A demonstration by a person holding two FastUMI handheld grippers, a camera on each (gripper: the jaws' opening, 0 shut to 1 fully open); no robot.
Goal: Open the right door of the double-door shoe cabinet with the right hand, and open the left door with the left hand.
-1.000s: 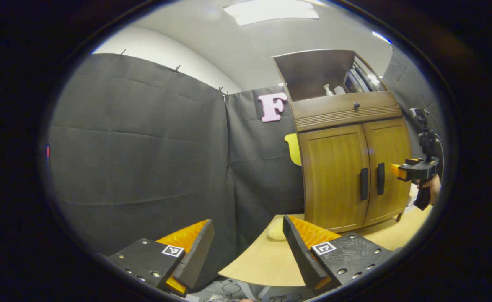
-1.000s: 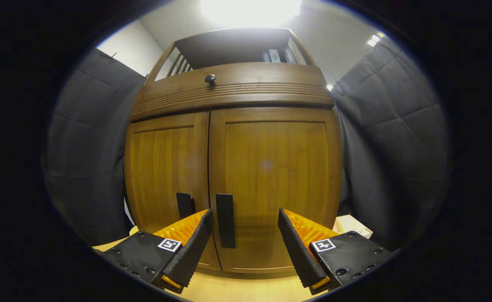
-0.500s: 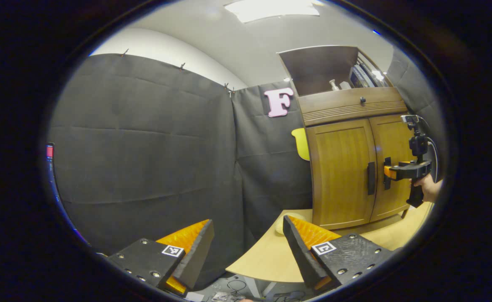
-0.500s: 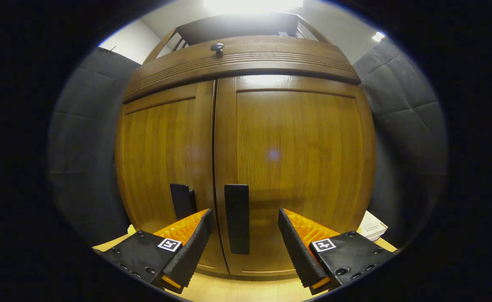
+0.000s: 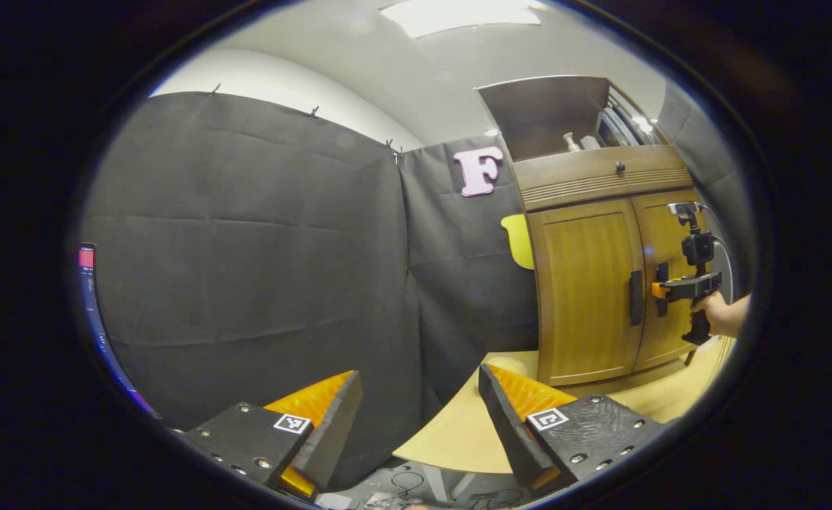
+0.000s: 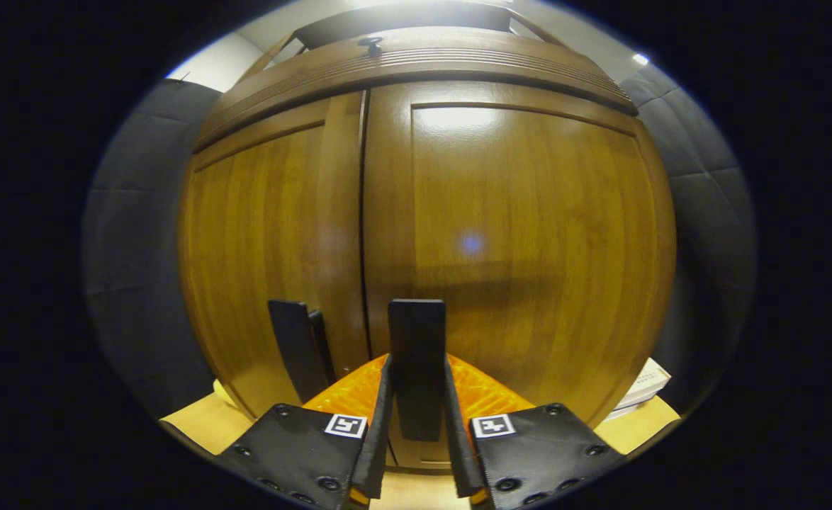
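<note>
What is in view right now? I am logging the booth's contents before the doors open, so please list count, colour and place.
Shoe cabinet: one, brown wood, on the table by the booth wall.
Cabinet doors: two, brown, both closed; left door, right door.
Door handles: two, black, upright at the doors' meeting edges; left handle, right handle.
Drawer knob: one, dark, above the doors.
Table: one, light wood, under the cabinet.
Box: one, whitish, right of the cabinet.
Right hand-held gripper: closed on the right handle.
Left hand-held gripper: open, away from the cabinet.
Hand: one, holding the right hand-held gripper.
</note>
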